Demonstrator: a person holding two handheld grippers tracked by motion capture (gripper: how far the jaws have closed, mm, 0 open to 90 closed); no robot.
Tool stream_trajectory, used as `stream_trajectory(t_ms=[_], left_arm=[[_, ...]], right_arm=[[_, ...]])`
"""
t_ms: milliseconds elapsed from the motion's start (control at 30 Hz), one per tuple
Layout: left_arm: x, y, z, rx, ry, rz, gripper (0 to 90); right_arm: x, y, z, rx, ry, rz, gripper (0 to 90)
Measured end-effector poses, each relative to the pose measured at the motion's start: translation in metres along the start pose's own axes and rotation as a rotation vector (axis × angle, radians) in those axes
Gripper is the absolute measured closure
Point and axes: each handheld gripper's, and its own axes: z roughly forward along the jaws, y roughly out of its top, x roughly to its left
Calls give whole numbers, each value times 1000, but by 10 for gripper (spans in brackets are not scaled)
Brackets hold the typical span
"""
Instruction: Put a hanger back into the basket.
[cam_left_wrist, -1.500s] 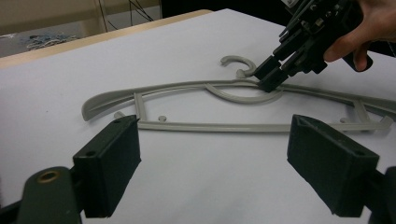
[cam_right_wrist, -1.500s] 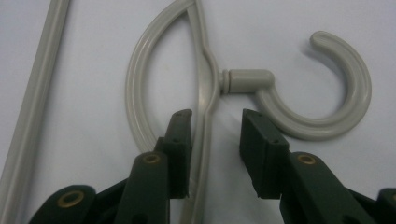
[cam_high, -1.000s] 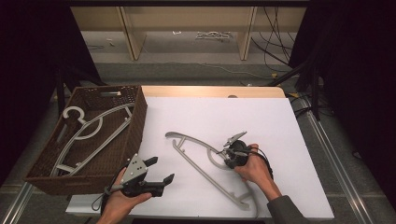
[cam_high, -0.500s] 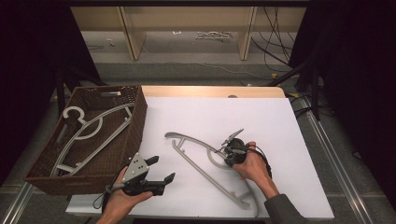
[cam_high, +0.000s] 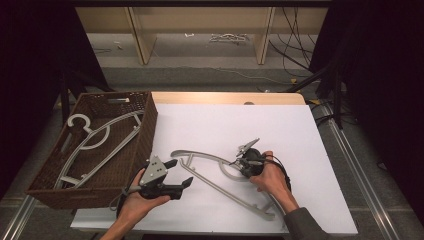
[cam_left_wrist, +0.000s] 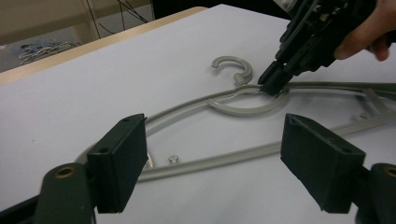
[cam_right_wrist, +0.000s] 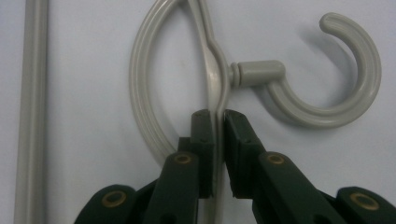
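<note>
Hanger (cam_high: 220, 177), grey plastic, lies flat on the white desk (cam_high: 300, 130) right of the wicker basket (cam_high: 145, 135), likely bound for it, where another hanger (cam_high: 95, 140) lies. Right claw (cam_right_wrist: 217, 126) pinches its top rail beside the hook; left claw (cam_left_wrist: 229, 154) hovers wide open, empty, nearer the hanger's end than a second ago

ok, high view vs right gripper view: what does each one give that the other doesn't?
High view alone: the wicker basket holding a second hanger, the left hand-held gripper open beside it, both of the person's hands, the whole table.
Right gripper view alone: the right hand-held gripper with its jaws shut on the thin bar just below the hook's neck.
Both: the grey hanger lying flat on the white tabletop, hook included.
</note>
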Motion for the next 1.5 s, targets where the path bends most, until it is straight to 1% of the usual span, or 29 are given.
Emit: stream_trajectory(t_ms=[33,133,233,300,333,400,433,467,533,567,600,667,700,733,767,800,833,867,933,1033,1100,1133,1233,1267,1300,1333,1367,1400,1500], left_arm=[[-1,1,6,11,-1,0,230],[-3,9,25,37,-9,46,247],[-5,17,45,48,5,93,283],[-7,21,58,73,-3,108,289],[-7,23,62,83,-13,102,289],[-7,25,73,108,-18,113,295],[-5,27,77,137,-24,137,302],[-4,27,81,141,-27,142,307],[-4,27,86,157,-34,167,329],[-4,27,86,157,-34,167,332],[-4,27,91,186,-34,202,332],[-3,28,94,195,-59,185,336],[-3,28,96,213,-81,185,339],[-3,28,99,207,-77,194,340],[-2,28,100,217,-92,195,340],[-1,29,103,217,-108,185,343],[-1,29,103,217,-108,185,350],[1,28,108,220,-119,166,357],[1,29,112,255,-143,189,384],[0,29,117,262,-175,172,388],[-1,30,118,271,-174,175,407],[-2,31,120,285,-195,171,425],[-1,32,122,285,-223,167,453],[-1,33,124,313,-238,191,467],[-1,33,124,313,-238,191,468],[1,34,125,342,-244,210,477],[1,34,126,347,-254,213,488],[3,35,126,378,-261,251,506],[4,36,125,404,-268,263,614]], right_arm=[[1,0,-1,-2,-8,-11,829],[4,3,-7,-4,-31,-51,830],[7,5,-11,-23,-40,-79,830],[9,5,-13,-36,-41,-107,830],[11,5,-14,-38,-45,-112,829],[13,5,-16,-46,-41,-122,829],[14,5,-18,-51,-48,-132,829],[16,6,-19,-56,-54,-144,830],[19,6,-23,-51,-66,-160,830],[20,6,-24,-49,-63,-170,830],[21,6,-25,-65,-63,-180,830],[23,7,-26,-64,-67,-192,830],[24,7,-27,-65,-72,-196,830],[25,7,-27,-64,-73,-203,830],[25,8,-28,-61,-70,-211,830],[27,8,-28,-68,-70,-217,830],[27,8,-28,-68,-70,-217,830],[29,9,-29,-69,-75,-232,830],[30,10,-31,-71,-75,-243,830],[32,10,-33,-75,-75,-255,830],[32,10,-33,-82,-78,-262,830],[34,11,-34,-86,-77,-268,830],[35,11,-34,-89,-76,-285,830],[37,12,-36,-89,-78,-288,830],[37,12,-36,-89,-78,-288,830],[38,12,-37,-97,-78,-306,830],[38,13,-38,-97,-73,-307,830],[39,13,-38,-101,-71,-316,830],[41,13,-38,-101,-67,-324,830]])
